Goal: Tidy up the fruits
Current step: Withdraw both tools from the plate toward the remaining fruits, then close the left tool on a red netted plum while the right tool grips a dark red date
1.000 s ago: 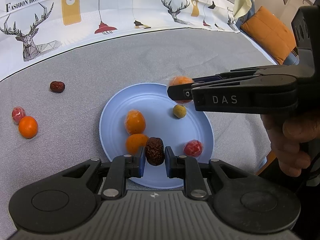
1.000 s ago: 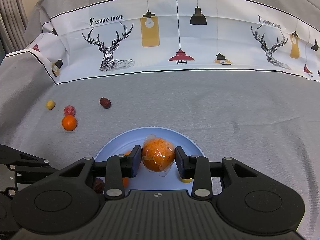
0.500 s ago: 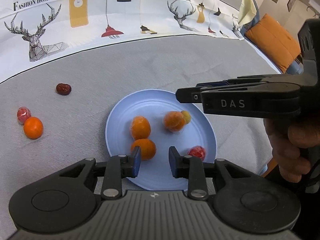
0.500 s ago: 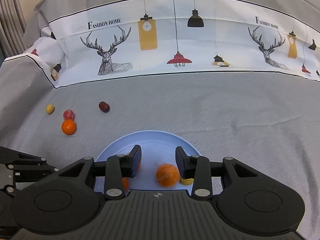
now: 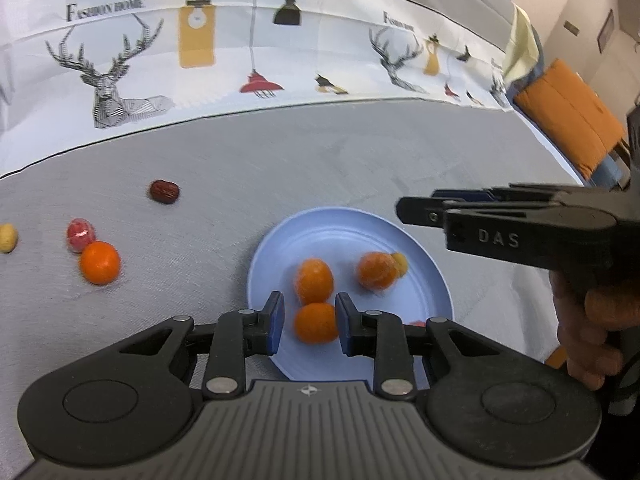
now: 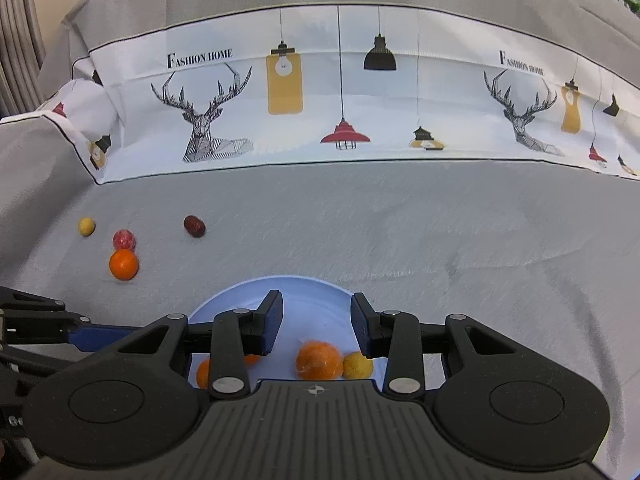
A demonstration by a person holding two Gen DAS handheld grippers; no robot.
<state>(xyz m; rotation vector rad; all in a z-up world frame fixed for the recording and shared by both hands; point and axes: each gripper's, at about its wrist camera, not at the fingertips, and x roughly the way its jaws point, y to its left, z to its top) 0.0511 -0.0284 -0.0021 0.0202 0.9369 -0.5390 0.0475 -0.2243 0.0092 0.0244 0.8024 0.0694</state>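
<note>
A light-blue plate (image 5: 344,232) lies on the grey cloth. It holds two bare oranges (image 5: 314,280), a film-wrapped orange (image 5: 376,270), a small yellow fruit (image 5: 401,262) and a red fruit (image 5: 416,323) that barely shows. My left gripper (image 5: 310,320) hangs over the plate's near edge with its jaws closing. The nearer orange (image 5: 316,322) shows in the gap, lying on the plate, and the pads do not press on it. My right gripper (image 6: 318,320) stands open and empty above the wrapped orange (image 6: 319,360) and the yellow fruit (image 6: 358,365).
Loose on the cloth to the left are a dark date (image 5: 164,191), a red wrapped fruit (image 5: 81,234), an orange (image 5: 100,262) and a yellow fruit (image 5: 7,237). A printed white cloth (image 6: 340,100) runs along the back. An orange cushion (image 5: 568,116) lies far right.
The left gripper let go of the dark date, which is now out of sight. The right gripper opened, and the wrapped orange dropped onto the plate beside the yellow fruit.
</note>
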